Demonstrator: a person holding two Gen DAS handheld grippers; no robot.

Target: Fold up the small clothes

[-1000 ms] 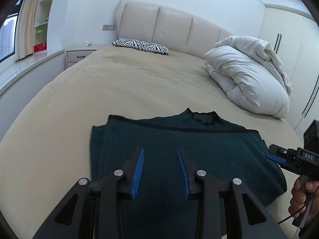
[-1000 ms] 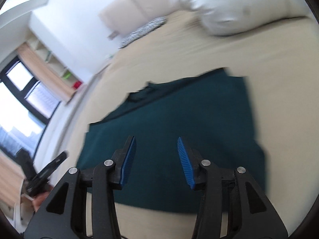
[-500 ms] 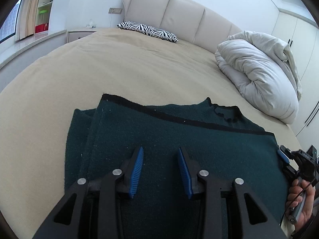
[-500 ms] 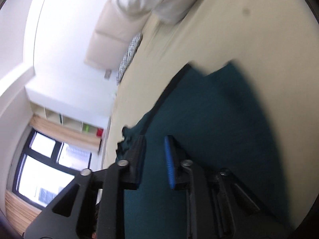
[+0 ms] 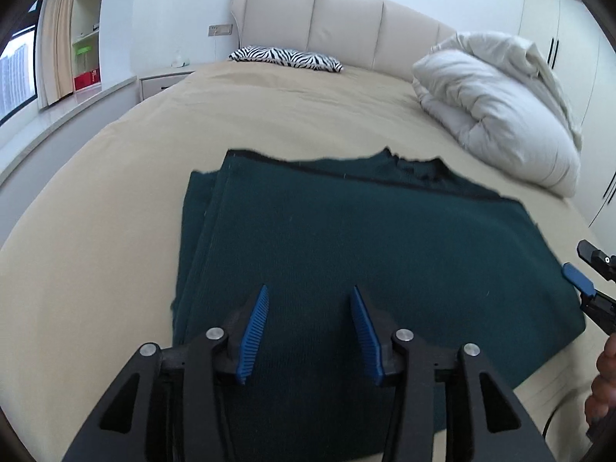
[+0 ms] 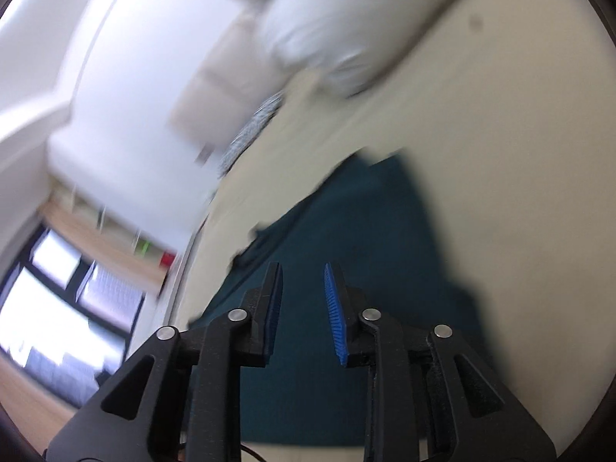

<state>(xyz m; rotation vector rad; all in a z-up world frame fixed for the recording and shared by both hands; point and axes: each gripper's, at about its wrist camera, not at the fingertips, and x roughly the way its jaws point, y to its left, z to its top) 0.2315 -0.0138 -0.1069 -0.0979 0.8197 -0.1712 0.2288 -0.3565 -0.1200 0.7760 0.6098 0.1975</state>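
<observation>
Here both hand-held grippers, left hand-held gripper (image 5: 308, 333) and right hand-held gripper (image 6: 302, 310), jaws opening and empty, hover over the dark green knitted garment (image 5: 346, 254), spread flat mid-frame on the beige bed (image 5: 269, 115) for folding.

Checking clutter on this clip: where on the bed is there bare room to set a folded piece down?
Bare sheet between green garment and zebra pillow, and along the garment's window side. Crowded by the wardrobe: white duvet.

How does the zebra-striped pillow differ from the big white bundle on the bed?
The flat black-and-white zebra-striped pillow lies by the padded headboard; the puffy white folded duvet sits along the bed's right side. The pillow is small and patterned, the duvet bulky and plain. Both rest on the beige bedsheet.
</observation>
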